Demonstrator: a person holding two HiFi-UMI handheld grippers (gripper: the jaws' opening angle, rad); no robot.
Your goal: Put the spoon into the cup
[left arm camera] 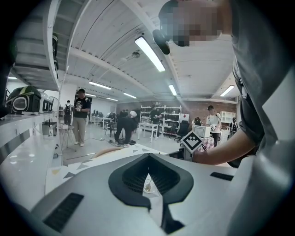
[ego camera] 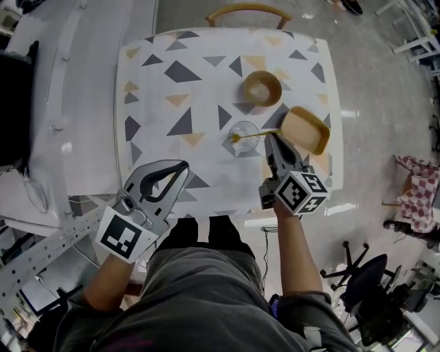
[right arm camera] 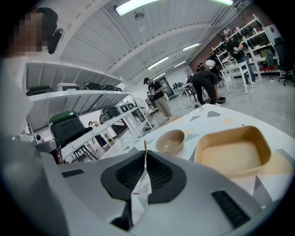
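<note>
A clear glass cup stands on the patterned table, right of its middle. A gold spoon reaches level across the cup's mouth, its bowl end at the cup's left rim. My right gripper is shut on the spoon's handle just right of the cup. In the right gripper view the thin gold handle sticks up from between the closed jaws of the right gripper. My left gripper hangs shut and empty over the table's front edge, well left of the cup. The left gripper shows only a narrow slit.
A tan bowl sits behind the cup, and a tan square tray lies at the table's right edge, close to my right gripper. A wooden chair stands at the far side. A white bench runs along the left.
</note>
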